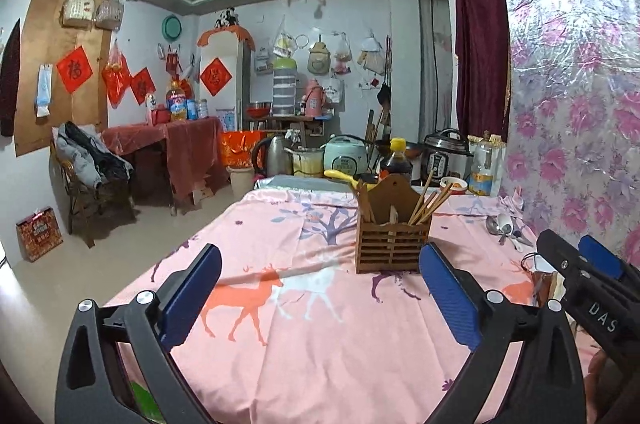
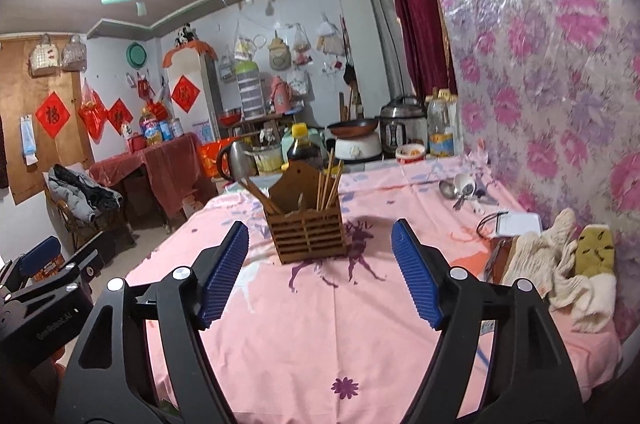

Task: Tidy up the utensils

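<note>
Looking along both grippers, I see the wooden utensil holder (image 2: pixel 307 224) standing upright in the middle of the table, on the pink tablecloth (image 2: pixel 320 344). It has chopsticks (image 2: pixel 329 180) in one compartment and a wooden spatula (image 2: pixel 256 194) leaning out on the other side. The loose spoons (image 2: pixel 460 190) lie in a small pile near the flowered wall, well apart from the holder, to the right and farther back.

My left gripper (image 1: pixel 320 288) has its jaws wide, with nothing between them. My right gripper (image 2: pixel 320 272) is also open and empty (a bit narrower than the left one).

I judge the step in hand is to go for the spoons w/ the right gripper, since they lie on its side. To do it well, I should approach low and close on one handle only, not on the whole pile, bc the bowls overlap and metal slips on cloth. The left gripper can steady the holder, approx. at its slatted front, so it does not tip when a spoon drops in.
</note>
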Demonstrator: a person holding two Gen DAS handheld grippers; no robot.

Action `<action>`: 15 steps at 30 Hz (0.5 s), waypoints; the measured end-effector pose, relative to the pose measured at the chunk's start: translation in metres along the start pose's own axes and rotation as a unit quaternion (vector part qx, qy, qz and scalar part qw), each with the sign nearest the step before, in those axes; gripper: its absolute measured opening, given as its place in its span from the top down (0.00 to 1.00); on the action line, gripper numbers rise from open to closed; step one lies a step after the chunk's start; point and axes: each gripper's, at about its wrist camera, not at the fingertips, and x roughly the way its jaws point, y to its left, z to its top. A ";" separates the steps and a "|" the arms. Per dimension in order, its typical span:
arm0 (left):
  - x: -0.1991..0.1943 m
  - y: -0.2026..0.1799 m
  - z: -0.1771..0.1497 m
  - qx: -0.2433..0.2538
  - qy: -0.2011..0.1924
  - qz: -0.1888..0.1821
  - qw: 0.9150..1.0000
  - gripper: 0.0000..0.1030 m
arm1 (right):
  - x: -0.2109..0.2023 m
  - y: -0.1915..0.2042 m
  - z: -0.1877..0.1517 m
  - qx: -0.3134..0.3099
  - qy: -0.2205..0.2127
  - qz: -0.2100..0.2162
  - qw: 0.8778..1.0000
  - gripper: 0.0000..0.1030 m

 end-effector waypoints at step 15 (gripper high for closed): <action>0.016 0.018 -0.008 -0.020 0.026 0.008 0.999 0.06 | 0.014 0.011 -0.013 -0.030 0.012 -0.006 0.999 0.27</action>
